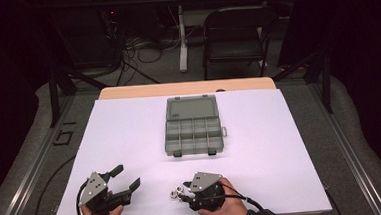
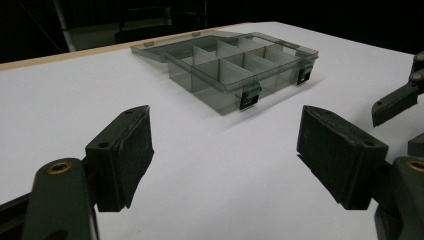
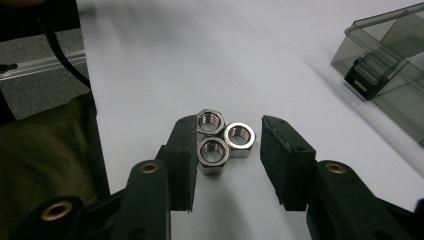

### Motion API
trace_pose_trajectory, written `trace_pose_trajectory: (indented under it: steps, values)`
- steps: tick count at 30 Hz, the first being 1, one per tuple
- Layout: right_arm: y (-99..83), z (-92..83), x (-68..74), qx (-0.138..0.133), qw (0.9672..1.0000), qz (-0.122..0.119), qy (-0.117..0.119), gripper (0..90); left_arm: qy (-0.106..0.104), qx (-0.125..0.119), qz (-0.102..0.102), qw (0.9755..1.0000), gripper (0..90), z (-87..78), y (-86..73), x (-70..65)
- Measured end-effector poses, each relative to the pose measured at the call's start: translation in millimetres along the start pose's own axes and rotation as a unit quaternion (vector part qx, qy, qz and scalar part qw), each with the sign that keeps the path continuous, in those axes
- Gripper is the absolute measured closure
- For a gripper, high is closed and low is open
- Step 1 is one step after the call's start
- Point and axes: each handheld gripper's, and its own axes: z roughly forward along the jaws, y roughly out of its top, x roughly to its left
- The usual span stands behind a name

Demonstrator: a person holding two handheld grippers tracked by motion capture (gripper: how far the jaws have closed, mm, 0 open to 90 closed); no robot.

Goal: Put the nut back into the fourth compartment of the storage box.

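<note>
i'm at the pick-up step: my right gripper (image 3: 227, 160) sits low at the near edge of the white table (image 1: 130, 136), with three steel hex nuts (image 3: 220, 140) clustered between its jaws. the jaws stand partly apart; the left pad touches or nearly touches the nearest nut, the right pad is clear of them, so nothing is clamped yet. my left gripper (image 1: 125, 181) waits to the left with its jaws wide apart, nothing between them. the open compartment box (image 1: 193, 132) lies farther off at the middle of the table, lid folded back, cells looking bare. next i judge i must centre on one nut rather than all three, close squarely on its flats, then lift and carry it far toward a cell.
</note>
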Motion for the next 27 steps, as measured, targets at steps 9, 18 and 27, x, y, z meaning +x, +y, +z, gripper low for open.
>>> trace_pose_trajectory:
  steps: [9,18,27]
  values:
    - [-4.2,14.6,9.0,0.007,0.9995,0.031,-0.002,63.4,0.000,-0.003,-0.001,1.0000,22.6,0.3,-0.4,0.1]
    - [-7.7,20.7,11.9,0.016,0.9990,0.041,-0.014,66.1,-0.001,-0.003,-0.001,1.0000,22.8,0.6,-0.6,0.5]
    - [-8.6,24.8,14.1,0.019,0.9990,0.038,-0.013,67.4,-0.003,0.001,0.000,1.0000,22.8,1.2,-0.5,0.2]
